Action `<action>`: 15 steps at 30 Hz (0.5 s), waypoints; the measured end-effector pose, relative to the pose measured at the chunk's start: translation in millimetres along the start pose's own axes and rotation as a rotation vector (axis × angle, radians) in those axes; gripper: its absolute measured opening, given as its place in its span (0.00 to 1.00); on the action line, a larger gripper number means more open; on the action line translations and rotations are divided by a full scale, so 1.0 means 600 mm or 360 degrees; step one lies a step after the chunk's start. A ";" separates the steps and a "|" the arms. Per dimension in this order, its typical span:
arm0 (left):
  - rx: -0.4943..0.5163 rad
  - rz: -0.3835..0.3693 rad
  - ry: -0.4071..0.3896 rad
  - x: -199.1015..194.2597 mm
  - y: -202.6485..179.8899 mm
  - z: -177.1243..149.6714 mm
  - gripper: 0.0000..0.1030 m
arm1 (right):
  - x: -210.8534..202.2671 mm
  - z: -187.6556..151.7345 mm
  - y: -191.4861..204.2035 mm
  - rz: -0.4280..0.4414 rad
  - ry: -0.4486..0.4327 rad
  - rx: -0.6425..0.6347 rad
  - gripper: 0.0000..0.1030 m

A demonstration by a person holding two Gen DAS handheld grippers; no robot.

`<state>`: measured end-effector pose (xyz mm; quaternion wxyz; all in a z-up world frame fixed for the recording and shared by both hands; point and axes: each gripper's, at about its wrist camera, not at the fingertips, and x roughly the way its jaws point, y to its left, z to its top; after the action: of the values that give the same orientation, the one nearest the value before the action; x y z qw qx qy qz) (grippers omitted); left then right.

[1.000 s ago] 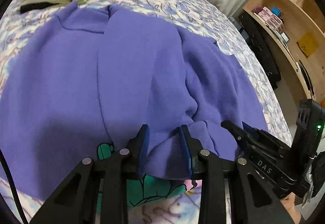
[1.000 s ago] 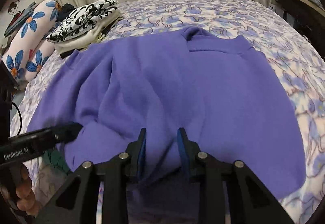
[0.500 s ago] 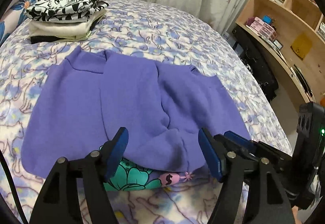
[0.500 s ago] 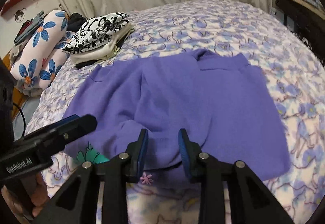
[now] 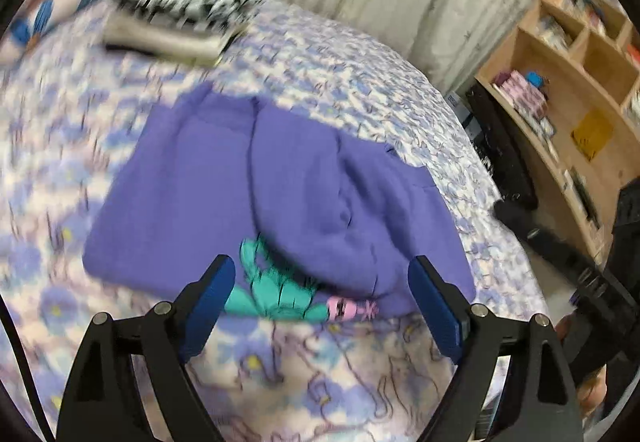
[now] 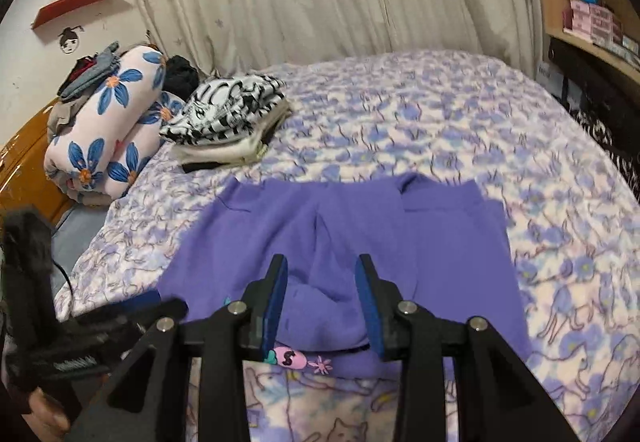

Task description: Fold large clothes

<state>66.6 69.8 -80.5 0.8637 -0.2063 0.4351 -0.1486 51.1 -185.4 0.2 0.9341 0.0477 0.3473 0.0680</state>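
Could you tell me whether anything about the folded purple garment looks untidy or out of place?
Yes. The purple garment lies folded on the bedspread, but its near edge bunches into a rounded lump, and the teal and pink print peeks out beneath it.

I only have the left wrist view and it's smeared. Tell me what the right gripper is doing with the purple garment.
Observer: The right gripper hangs above the purple sweatshirt, jaws opening, no cloth between them.
Operator: Describe that blurred pile at the far corner.
Observer: It is a stack of folded clothes, black-and-white print on top, pale pieces beneath.
Operator: Report what sits beyond it.
Observer: A rolled blue-flower quilt lies beside the stack, at the bed's edge.
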 end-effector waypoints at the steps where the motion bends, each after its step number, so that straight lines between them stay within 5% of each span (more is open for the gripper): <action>1: -0.0064 -0.0008 0.0024 0.004 0.018 -0.011 0.85 | -0.006 0.002 0.002 0.0008 -0.0009 -0.0004 0.34; 5: -0.0321 -0.0089 0.0109 0.027 0.089 -0.052 0.85 | -0.015 0.005 0.011 0.0029 -0.0018 -0.0037 0.34; 10: -0.0470 -0.0050 0.0086 0.047 0.150 -0.080 0.85 | -0.010 0.006 0.030 0.0048 -0.0024 -0.0073 0.34; 15: -0.0615 -0.0133 0.0094 0.072 0.193 -0.096 0.85 | 0.006 0.005 0.036 0.0031 -0.0016 -0.0073 0.34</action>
<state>53.7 138.7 -197.1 0.7881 -0.3816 0.4717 -0.1040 53.9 -163.6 3.1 0.9360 0.0300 0.3404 0.0848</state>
